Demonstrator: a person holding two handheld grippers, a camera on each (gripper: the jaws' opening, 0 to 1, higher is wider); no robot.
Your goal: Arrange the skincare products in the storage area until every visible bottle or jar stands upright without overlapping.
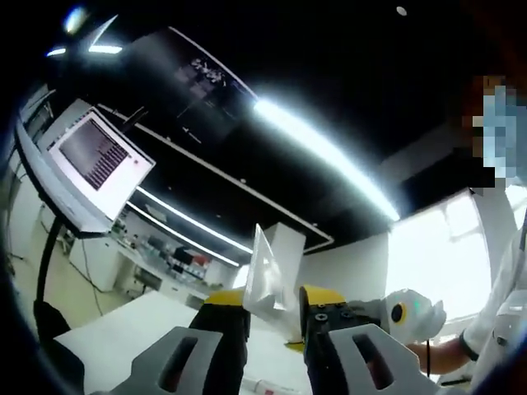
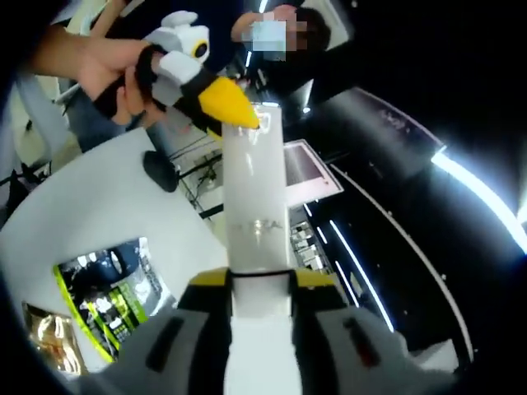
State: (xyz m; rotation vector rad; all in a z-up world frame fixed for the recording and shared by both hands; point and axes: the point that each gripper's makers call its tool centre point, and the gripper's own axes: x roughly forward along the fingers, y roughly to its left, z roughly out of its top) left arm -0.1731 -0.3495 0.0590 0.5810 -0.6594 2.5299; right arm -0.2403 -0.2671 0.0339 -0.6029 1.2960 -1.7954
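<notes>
Both grippers pinch one white tube (image 2: 255,214): right gripper (image 2: 259,284) clamps the base, left gripper (image 1: 276,317) nips the crimped tip, probably to swing it upright above the desk (image 2: 90,222)

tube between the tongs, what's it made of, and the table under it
Tube: looks like soft frosted plastic, translucent white and matte, with a flat crimped end, though the blur leaves it open. Both the right tongs and left tongs grip it. Table: smooth white top with a dull sheen, probably laminate.
</notes>
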